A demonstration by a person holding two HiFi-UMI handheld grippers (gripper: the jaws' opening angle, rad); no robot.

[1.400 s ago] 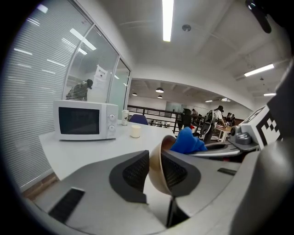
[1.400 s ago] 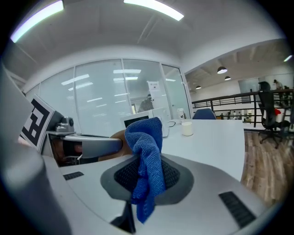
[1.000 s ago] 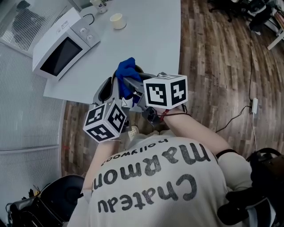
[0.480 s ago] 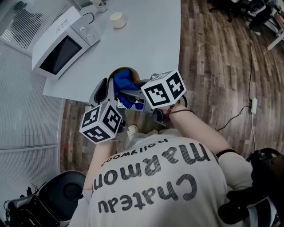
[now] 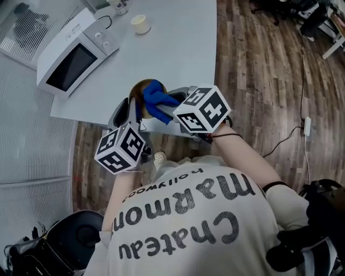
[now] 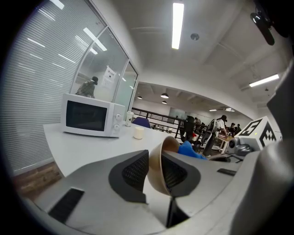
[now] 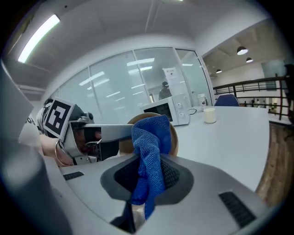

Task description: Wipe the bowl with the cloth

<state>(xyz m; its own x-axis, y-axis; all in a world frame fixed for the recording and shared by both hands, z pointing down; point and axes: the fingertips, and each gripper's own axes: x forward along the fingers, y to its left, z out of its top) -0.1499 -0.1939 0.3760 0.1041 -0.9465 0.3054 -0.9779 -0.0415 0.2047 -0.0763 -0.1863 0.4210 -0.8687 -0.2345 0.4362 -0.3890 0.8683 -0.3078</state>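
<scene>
White office table (image 5: 178, 48) with a white microwave (image 5: 75, 51). Over its near edge the left gripper (image 6: 155, 172) pinches the wall of a tan wooden bowl (image 6: 160, 158), tipped sideways, mouth facing the right gripper (image 7: 147, 176). That one clamps a blue knit cloth (image 7: 149, 156) lengthwise along its jaws, top end inside the bowl.

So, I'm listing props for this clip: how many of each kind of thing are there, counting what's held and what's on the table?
Tongs: 2, the left tongs and the right tongs
Bowl: 1
Blue cloth: 1
Microwave: 1
Cream cup: 1
Small item behind the microwave, too small to name: 1
Total: 7
</scene>
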